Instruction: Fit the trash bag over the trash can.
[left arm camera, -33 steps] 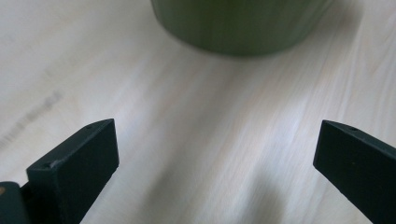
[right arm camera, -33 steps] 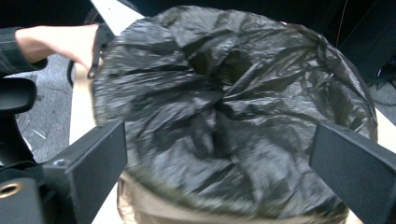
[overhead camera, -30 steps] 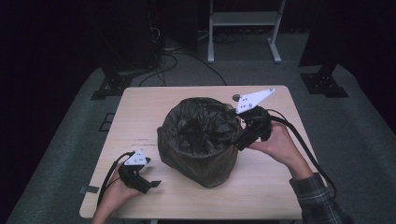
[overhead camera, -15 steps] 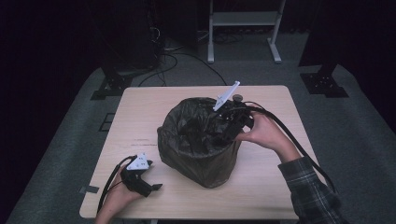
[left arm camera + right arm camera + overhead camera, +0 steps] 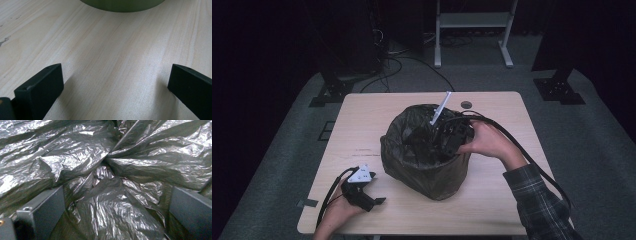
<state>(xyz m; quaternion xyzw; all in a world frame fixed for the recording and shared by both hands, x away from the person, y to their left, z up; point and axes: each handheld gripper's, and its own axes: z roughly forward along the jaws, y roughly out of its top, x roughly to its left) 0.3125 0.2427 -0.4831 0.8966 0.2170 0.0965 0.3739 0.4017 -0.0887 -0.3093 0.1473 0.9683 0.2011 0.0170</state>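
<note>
A round bin lined with a dark crinkled plastic bag (image 5: 424,165) stands in the middle of the wooden table (image 5: 377,115). My right gripper (image 5: 437,145) reaches down into the bin's mouth from the right, its jaws open, with the bag's folds (image 5: 110,195) lying between and beyond them. My left gripper (image 5: 374,202) rests near the table's front left corner, open, with bare wood (image 5: 112,75) between its jaws. The bin's green base (image 5: 122,5) shows ahead of the left gripper.
A small dark round mark (image 5: 466,105) sits on the table behind the bin. Beyond the table are cables (image 5: 397,62), a black stand base (image 5: 329,92) and a white frame's legs (image 5: 472,35) on the grey floor.
My right gripper has moved from the bin's right rim leftwards and down into the bag. The left gripper has stayed near the front left corner.
</note>
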